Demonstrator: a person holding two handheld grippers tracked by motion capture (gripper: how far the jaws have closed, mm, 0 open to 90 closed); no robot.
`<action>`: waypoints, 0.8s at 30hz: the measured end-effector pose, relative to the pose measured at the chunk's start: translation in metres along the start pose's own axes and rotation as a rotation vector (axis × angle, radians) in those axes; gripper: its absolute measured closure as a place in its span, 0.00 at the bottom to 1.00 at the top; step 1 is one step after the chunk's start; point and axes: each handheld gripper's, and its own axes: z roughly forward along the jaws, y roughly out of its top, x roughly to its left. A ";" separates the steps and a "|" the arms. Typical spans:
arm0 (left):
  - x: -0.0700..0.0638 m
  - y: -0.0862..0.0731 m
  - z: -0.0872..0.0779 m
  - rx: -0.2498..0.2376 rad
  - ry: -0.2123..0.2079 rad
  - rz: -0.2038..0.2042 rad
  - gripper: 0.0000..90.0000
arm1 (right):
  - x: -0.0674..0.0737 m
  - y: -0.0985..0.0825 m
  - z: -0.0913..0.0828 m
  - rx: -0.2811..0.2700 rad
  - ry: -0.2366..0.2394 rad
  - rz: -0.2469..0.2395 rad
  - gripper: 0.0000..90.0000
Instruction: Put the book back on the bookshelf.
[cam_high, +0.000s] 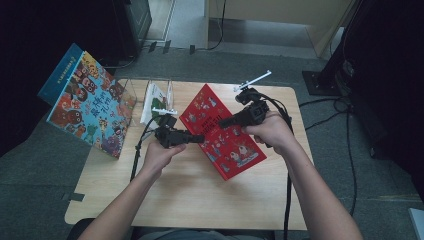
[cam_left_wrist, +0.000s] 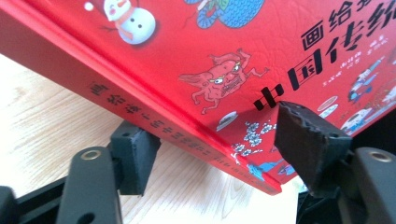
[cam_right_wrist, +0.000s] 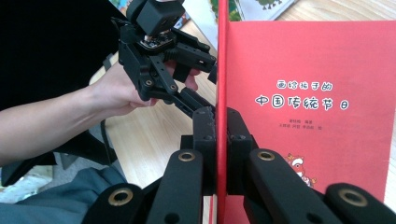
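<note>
A pale wooden table (cam_high: 165, 195) stood on grey carpet, with dark equipment and cables along the upper edge of the high view. We held a red picture book (cam_high: 222, 131) at the centre of that frame, its cover opened and lifted. Our right gripper (cam_high: 231, 120), coming in from the right of centre, had its jaws clamped on the edge of the red cover; in the right gripper view the two black pads pressed flat against either side of that thin board at lower centre, and the title page filled the right half. Our left gripper (cam_high: 196, 137) sat just left of centre, against the book's spine side. In the left gripper view its jaws stood wide apart, one pad under the spine at lower left, the other over the cover at lower right, and neither pad pressed on the book. At the upper left of the high view a larger colourful book (cam_high: 92, 105) leaned upright, and a clear stand (cam_high: 161, 97) with a thin booklet stood between it and the red book.
</note>
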 end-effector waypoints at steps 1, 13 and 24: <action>0.000 0.000 -0.002 -0.002 -0.005 0.014 0.43 | -0.001 -0.001 -0.002 -0.005 0.009 -0.004 0.97; -0.011 0.011 -0.028 0.019 -0.055 0.147 0.69 | -0.024 -0.030 -0.010 -0.131 0.130 -0.076 0.98; -0.035 0.026 -0.050 0.089 0.004 0.333 0.87 | -0.035 -0.034 0.006 -0.064 0.045 -0.120 0.74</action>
